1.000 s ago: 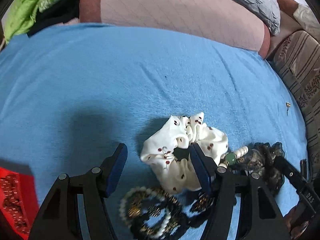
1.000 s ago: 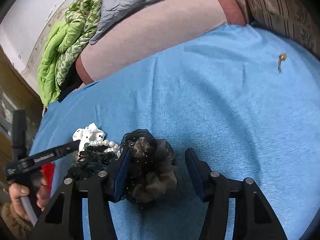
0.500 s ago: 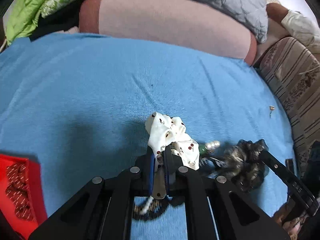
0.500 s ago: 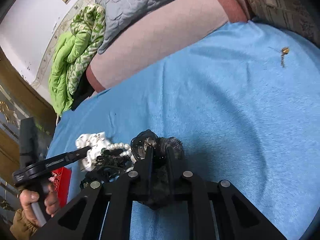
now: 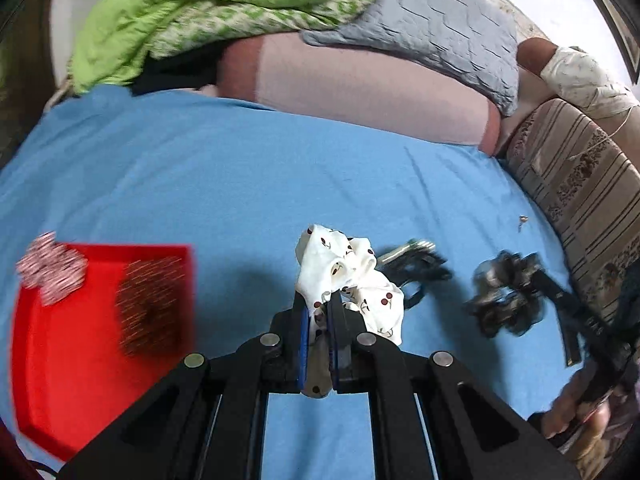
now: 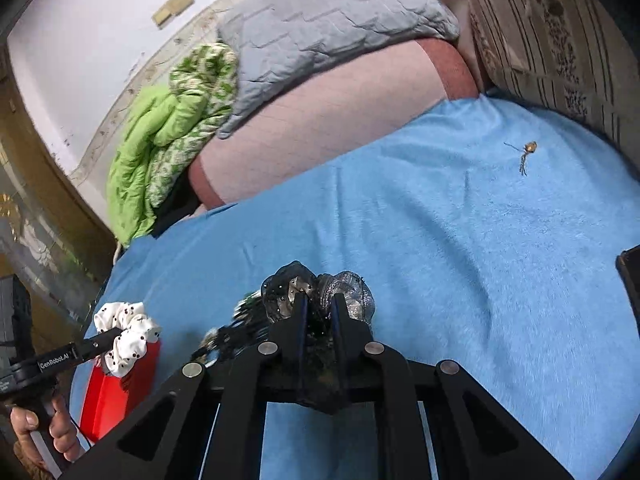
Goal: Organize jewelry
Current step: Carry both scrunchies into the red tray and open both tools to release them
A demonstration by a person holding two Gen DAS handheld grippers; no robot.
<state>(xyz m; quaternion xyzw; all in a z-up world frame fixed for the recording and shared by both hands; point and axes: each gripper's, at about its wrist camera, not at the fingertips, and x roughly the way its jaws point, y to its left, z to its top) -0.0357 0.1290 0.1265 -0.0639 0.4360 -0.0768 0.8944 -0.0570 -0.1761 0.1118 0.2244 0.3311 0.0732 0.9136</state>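
Observation:
My left gripper point(image 5: 318, 300) is shut on a white cherry-print scrunchie point(image 5: 348, 280) and holds it above the blue bedsheet; it also shows in the right wrist view point(image 6: 128, 334). My right gripper point(image 6: 320, 300) is shut on a black sequinned scrunchie point(image 6: 316, 288), seen lifted at the right of the left wrist view point(image 5: 504, 294). A red tray point(image 5: 60, 352) lies at the left with a pink patterned scrunchie point(image 5: 52, 268) on its rim and a dark one point(image 5: 150, 304) inside. A tangle of black and pearl jewelry point(image 5: 416, 264) lies behind the white scrunchie.
A small gold earring point(image 6: 526, 154) lies alone on the blue sheet point(image 6: 440, 240) at the far right. Pink, grey and green bedding point(image 5: 320, 40) is piled along the back. A striped cushion point(image 5: 580, 200) borders the right side.
Both grippers closed from open onto their scrunchies and lifted them off the pile. The left one has swung toward the red tray, which now fills more of its view.

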